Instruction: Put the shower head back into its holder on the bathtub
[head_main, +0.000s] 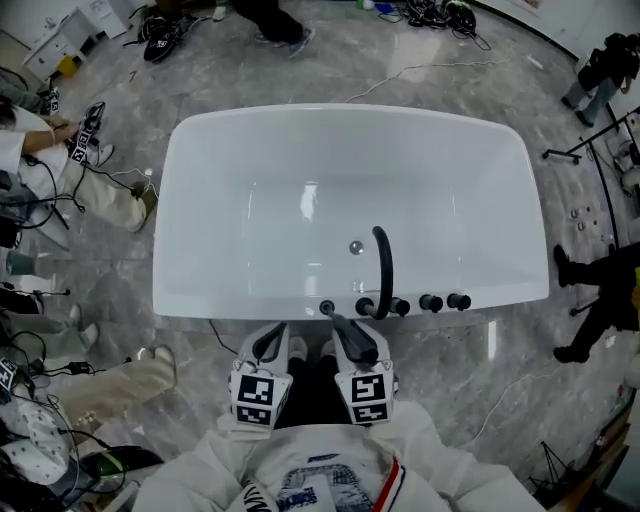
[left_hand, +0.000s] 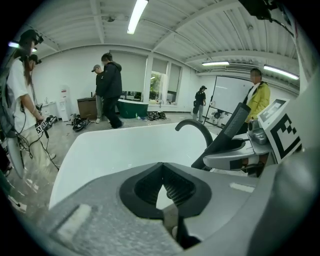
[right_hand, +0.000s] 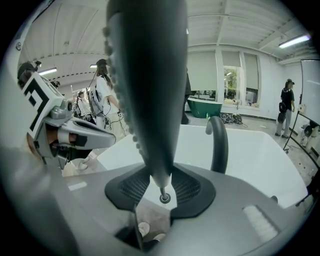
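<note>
The white bathtub lies in front of me, with a black spout and a small round holder on its near rim. My right gripper is shut on the dark shower head, just short of the rim and a little right of the holder. In the right gripper view the shower head rises between the pads, its thin end pointing down. My left gripper hangs beside it, shut with nothing in it. The left gripper view shows its jaws meeting at the tip.
Black knobs sit right of the spout on the near rim. A drain shows in the tub floor. People stand around the tub, with cables and gear on the marble floor.
</note>
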